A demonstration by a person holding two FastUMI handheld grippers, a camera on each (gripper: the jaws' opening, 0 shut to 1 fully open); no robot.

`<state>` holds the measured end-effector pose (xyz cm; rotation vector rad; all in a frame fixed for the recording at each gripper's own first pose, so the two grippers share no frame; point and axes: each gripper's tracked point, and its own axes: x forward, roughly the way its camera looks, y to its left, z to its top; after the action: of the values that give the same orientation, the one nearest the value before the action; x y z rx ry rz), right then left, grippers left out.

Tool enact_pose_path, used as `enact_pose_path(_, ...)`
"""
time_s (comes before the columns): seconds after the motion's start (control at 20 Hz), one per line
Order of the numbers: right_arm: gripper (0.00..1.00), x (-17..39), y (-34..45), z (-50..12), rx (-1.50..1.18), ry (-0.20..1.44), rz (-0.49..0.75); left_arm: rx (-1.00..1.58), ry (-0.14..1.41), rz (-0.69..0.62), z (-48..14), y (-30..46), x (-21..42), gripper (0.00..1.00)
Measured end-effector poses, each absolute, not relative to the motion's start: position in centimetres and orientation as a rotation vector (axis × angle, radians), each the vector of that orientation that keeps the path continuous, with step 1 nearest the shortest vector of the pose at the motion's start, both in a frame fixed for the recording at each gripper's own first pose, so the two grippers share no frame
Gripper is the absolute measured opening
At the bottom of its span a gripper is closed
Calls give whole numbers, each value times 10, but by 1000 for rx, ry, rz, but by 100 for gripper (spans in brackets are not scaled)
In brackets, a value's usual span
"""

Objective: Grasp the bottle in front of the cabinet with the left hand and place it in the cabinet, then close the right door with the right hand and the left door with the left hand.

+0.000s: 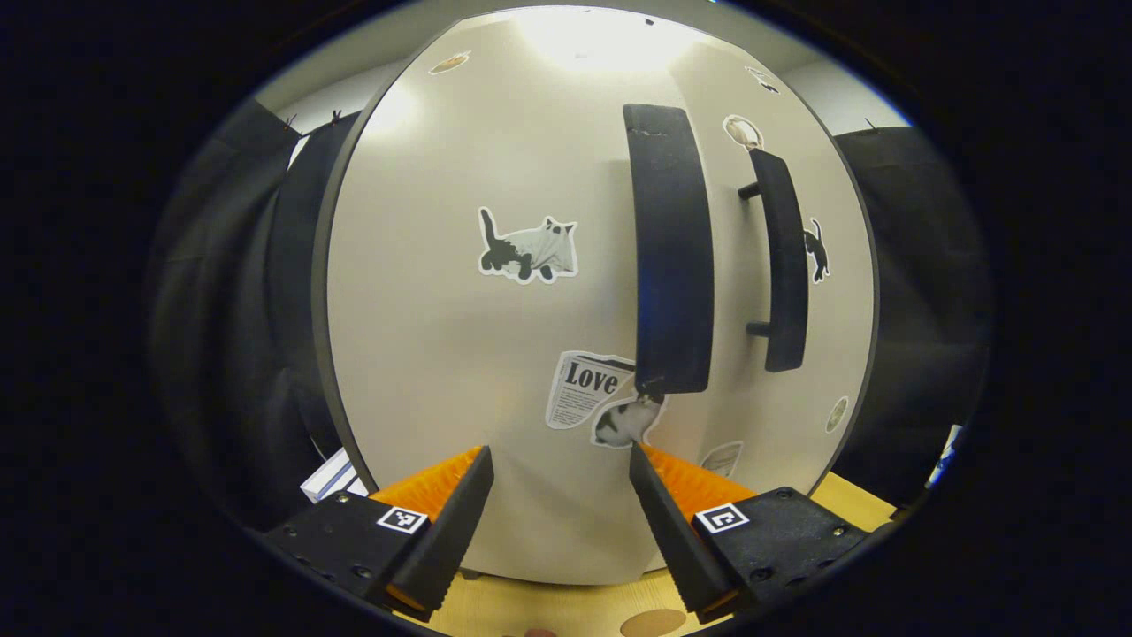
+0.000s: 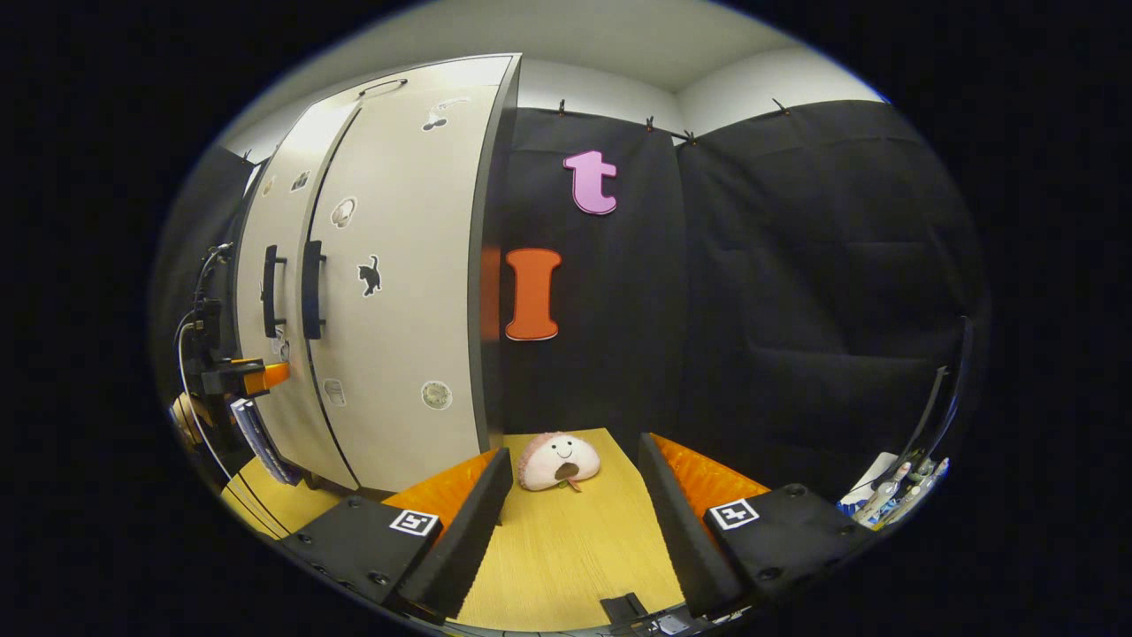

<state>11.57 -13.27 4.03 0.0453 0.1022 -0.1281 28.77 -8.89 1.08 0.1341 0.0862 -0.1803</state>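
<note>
Facing smooth beige cabinet doors (image 1: pixel 495 354) with curved black handles (image 1: pixel 672 257).

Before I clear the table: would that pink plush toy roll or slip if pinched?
The plush toy looks soft, so it would probably squash, not slip. Its rounded shape lies flat on the wooden table, so rolling seems unlikely. Likely light.

You face smooth, matt cabinet doors (image 1: pixel 495 354) with matt black handles (image 1: pixel 672 257). Your table (image 2: pixel 566 540) looks like light wood grain.
</note>
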Motion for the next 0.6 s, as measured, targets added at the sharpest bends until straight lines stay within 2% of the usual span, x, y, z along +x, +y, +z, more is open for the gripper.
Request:
enact_pose_path(0.2, 95, 119, -126, 73, 7, 44, -86, 104, 34, -175, 47, -76, 217, 95)
enact_pose_path(0.35, 95, 112, -113, 92, 4, -5, -55, 65, 52, -117, 62, -51, 162, 96)
enact_pose_path(0.55, 95, 102, -97, 107, -7, -41, -20, 87, -5, -34, 90, -23, 102, 95)
enact_pose_path(0.6, 89, 100, -94, 110, -7, -46, -13, 80, -18, -29, 96, -22, 88, 95)
